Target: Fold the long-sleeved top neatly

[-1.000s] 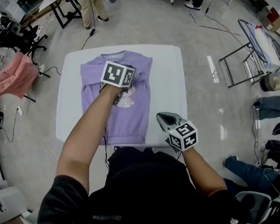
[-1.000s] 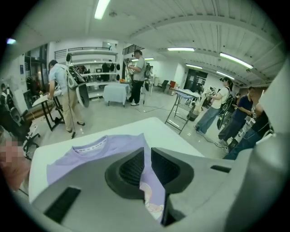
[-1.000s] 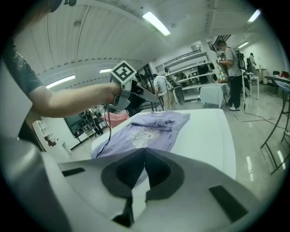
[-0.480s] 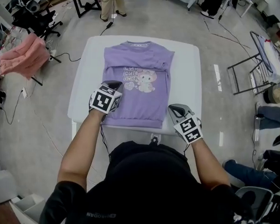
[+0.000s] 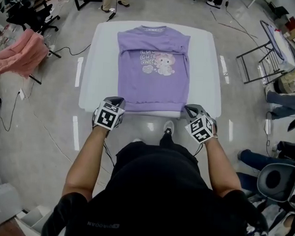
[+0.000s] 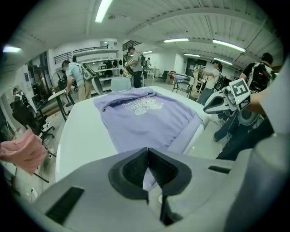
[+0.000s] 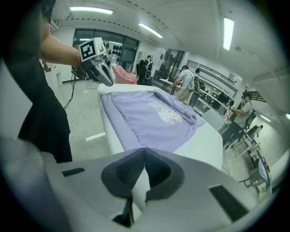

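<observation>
Standing over a grey polished floor [image 5: 55, 131], the person in a black shirt [image 5: 154, 197] faces a white table [image 5: 94, 65] that fills the middle of the room. Around it are other workstations, with a few people at them in the background of both gripper views. A metal folding rack [image 5: 258, 56] stands off to the person's right, and a pink garment [image 5: 21, 55] hangs over a stand on the left.

The long-sleeved top [image 5: 153, 88], lilac in colour, lies flat in the centre of the table. Its collar is at the far edge and its ribbed hem runs along the near edge. The sleeves are folded in across the chest, so its outline is close to a rectangle.

Both bare forearms reach forward to the near edge of the table, one at each end of the hem. The left claw [image 5: 115, 100] sits just beside the near left corner of the top, pressed together, its tips meeting. The right claw [image 5: 191, 110] sits just beside the near right corner, and it too is pressed together. From either gripper view I cannot tell whether any cloth is caught between the tips; the hem shows right behind them.

A small cartoon print [image 5: 161, 63] with lettering marks the chest of the top.
</observation>
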Tool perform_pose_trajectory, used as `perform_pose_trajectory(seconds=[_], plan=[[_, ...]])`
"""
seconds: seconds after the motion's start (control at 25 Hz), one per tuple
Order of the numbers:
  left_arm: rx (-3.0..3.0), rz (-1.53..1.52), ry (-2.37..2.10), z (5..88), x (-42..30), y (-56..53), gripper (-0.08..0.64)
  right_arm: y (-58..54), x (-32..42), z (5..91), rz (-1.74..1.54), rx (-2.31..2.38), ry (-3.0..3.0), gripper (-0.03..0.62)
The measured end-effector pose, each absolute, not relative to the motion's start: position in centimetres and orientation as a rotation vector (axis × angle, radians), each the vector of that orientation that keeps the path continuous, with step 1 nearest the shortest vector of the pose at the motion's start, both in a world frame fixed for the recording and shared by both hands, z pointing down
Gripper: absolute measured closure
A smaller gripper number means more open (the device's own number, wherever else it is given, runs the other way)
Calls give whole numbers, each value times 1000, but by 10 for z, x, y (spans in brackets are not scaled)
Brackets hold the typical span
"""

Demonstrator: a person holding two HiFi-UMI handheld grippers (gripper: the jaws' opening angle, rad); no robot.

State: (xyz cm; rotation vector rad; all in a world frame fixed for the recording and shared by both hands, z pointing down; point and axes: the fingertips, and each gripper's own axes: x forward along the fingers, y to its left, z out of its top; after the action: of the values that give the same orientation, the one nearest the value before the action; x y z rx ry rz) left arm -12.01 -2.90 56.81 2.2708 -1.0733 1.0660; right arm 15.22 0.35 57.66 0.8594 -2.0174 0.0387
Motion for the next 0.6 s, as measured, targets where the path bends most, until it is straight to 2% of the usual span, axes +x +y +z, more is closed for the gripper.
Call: perform_pose_trajectory(seconds=[0.2, 0.36, 0.6], plan=[[2314, 1061, -1089, 571, -131, -4, 554, 20, 139, 583, -15, 883, -1947, 588], [2386, 1170, -1101, 579, -134, 12, 552, 26, 137, 582, -142, 839, -1858, 584], [2545, 1504, -971, 593, -119, 28, 551, 25, 150, 603, -234, 696, -1739, 494]])
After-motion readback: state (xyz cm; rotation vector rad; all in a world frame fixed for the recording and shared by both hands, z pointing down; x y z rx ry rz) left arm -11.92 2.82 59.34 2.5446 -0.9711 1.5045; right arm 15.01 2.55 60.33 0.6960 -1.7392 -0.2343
